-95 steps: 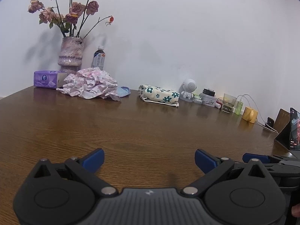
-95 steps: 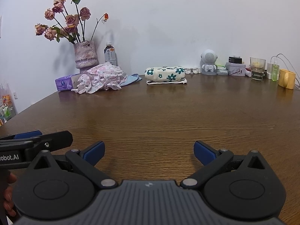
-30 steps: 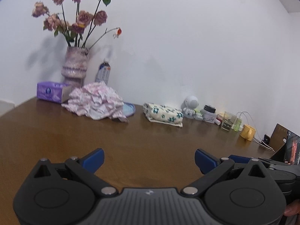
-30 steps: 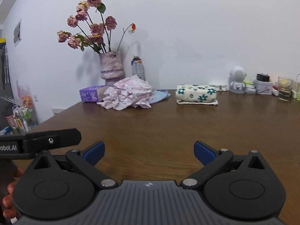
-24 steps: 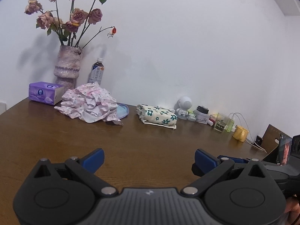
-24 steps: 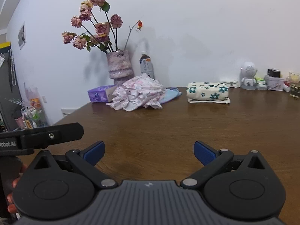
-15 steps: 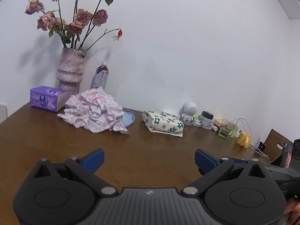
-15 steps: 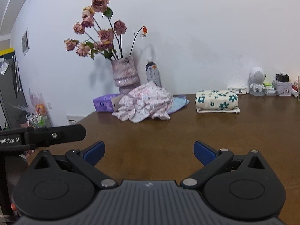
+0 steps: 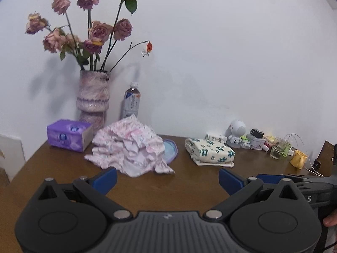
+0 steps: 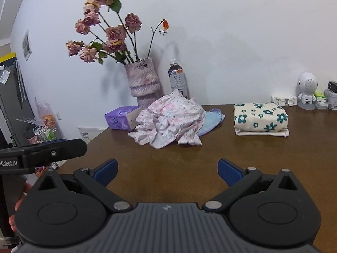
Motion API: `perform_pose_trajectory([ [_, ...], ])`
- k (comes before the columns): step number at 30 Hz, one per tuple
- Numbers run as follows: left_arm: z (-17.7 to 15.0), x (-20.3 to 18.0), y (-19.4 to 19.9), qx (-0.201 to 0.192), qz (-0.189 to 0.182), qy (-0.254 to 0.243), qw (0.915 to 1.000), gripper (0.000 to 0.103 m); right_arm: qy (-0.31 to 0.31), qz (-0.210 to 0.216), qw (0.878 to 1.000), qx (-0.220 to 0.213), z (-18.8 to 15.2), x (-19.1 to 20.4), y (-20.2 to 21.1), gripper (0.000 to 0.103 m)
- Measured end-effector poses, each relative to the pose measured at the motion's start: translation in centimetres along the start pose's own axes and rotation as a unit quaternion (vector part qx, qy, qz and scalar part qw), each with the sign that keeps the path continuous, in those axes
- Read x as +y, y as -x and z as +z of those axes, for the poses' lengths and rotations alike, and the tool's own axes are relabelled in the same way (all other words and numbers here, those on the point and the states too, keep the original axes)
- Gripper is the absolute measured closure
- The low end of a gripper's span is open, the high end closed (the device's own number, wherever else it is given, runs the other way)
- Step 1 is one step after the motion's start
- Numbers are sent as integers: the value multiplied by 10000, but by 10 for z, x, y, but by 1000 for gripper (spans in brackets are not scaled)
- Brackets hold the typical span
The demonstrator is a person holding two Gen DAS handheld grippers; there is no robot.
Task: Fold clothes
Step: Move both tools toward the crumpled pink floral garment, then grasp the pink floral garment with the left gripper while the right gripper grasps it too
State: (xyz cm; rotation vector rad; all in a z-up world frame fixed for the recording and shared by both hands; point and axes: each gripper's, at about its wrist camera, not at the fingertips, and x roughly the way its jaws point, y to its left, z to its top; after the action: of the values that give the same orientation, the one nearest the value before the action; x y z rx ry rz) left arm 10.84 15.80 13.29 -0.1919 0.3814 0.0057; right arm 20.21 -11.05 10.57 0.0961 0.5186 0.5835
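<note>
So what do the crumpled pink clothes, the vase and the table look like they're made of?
Crumpled pink clothes: thin printed woven cloth, probably cotton, matte; it holds sharp creases.
Vase: looks like glazed ceramic, mottled purple-white with a slight gloss; could be resin.
Table: brown wood or veneer, visible grain, satin sheen.

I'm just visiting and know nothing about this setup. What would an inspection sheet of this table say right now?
Surface: brown wooden table, bare in front.
Job's things: crumpled pink floral garment in a heap; folded cream floral cloth beside it, apart.
Clutter: vase of dried roses, bottle, purple tissue box, white toy robot, yellow mug, glass.
Grippers: left gripper and right gripper open, fingers empty, short of the garment.
Cables: thin white wires near the mug.
Surroundings: white wall.
</note>
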Motion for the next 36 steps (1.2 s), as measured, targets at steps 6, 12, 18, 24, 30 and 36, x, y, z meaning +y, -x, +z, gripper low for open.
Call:
perform_pose_trajectory([
  [6,21,15,-25,-49,100,-43,9999,0,57,-113,9999,80,25,-3,-31,0],
  [12,41,34,-69,25,486,-70,9988,0,316,-362,9986,239,50,-4,-69,0],
  [18,42,58,-126,202,909,-305,9952,0,677,-507,9957,378,70,-13,-126,0],
  [24,26,78,-188,441,1245,-691,9888,2,910,-359,9946,338,78,-22,-192,0],
  [30,7,112,-237,792,1474,-488,9847,8,1141,-303,9913,574,78,-17,-253,2],
  [36,4,146,-267,1044,1306,-299,9855,13,1660,-501,9807,897,69,-7,-302,23],
])
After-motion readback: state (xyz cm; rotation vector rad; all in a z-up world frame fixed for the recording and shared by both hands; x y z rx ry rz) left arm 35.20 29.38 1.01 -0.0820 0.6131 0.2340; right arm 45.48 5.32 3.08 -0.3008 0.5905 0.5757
